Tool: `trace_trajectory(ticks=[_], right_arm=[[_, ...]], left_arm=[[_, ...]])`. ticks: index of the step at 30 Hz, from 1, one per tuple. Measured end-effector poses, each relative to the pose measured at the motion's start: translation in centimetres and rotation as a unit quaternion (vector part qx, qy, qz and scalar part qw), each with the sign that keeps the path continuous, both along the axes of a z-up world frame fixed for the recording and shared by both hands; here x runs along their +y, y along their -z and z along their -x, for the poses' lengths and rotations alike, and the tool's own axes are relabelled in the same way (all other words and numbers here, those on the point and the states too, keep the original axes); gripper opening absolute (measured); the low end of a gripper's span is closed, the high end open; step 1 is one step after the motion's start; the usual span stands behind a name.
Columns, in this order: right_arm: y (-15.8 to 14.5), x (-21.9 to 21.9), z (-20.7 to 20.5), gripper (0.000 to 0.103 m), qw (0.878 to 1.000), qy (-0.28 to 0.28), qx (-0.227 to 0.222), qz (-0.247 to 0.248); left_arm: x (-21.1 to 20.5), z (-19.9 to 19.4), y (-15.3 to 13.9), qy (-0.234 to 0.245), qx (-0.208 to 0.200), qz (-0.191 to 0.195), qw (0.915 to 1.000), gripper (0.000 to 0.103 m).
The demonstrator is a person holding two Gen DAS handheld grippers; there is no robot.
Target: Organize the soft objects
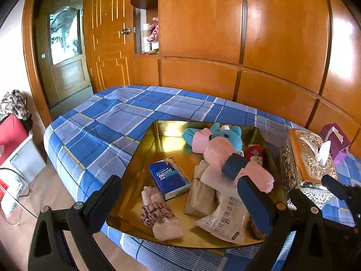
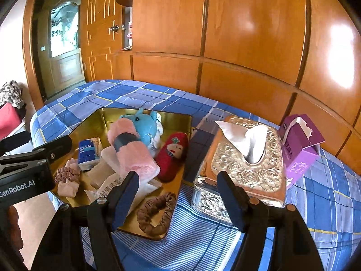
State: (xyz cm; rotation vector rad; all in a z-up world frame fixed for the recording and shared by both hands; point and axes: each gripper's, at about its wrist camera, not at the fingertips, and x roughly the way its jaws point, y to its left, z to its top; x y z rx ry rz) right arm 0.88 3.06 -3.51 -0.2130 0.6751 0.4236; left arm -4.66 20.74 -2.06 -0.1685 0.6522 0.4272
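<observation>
A gold tray (image 1: 137,158) sits on the blue plaid bed. It holds a blue plush (image 1: 220,135), a pink rolled towel with a dark band (image 1: 216,155), a red doll (image 1: 253,152), a blue tissue pack (image 1: 169,177), a wipes packet (image 1: 225,219) and pink scrunchies (image 1: 156,213). My left gripper (image 1: 180,199) hovers open over the tray's near side, holding nothing. My right gripper (image 2: 179,197) is open and empty above the tray's near right corner. A brown scrunchie (image 2: 155,214) lies in that corner, just below its left finger (image 2: 126,194).
An ornate silver tissue box (image 2: 246,160) stands right of the tray, and a purple tissue box (image 2: 300,144) lies behind it. Wooden wardrobe panels back the bed. A door and a red and white storage box (image 1: 15,144) are at the left. The left gripper's body (image 2: 27,171) enters the right wrist view.
</observation>
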Motion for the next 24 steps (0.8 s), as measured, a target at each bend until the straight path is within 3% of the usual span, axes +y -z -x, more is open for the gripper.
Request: trace_trajectory(ticks=[24], right_arm=[[0.03, -0.15, 0.26, 0.072, 1.000, 0.000, 0.002, -0.002]], left_arm=[[-0.19, 0.14, -0.10, -0.001, 0.000, 0.000, 1.0000, 0.103]])
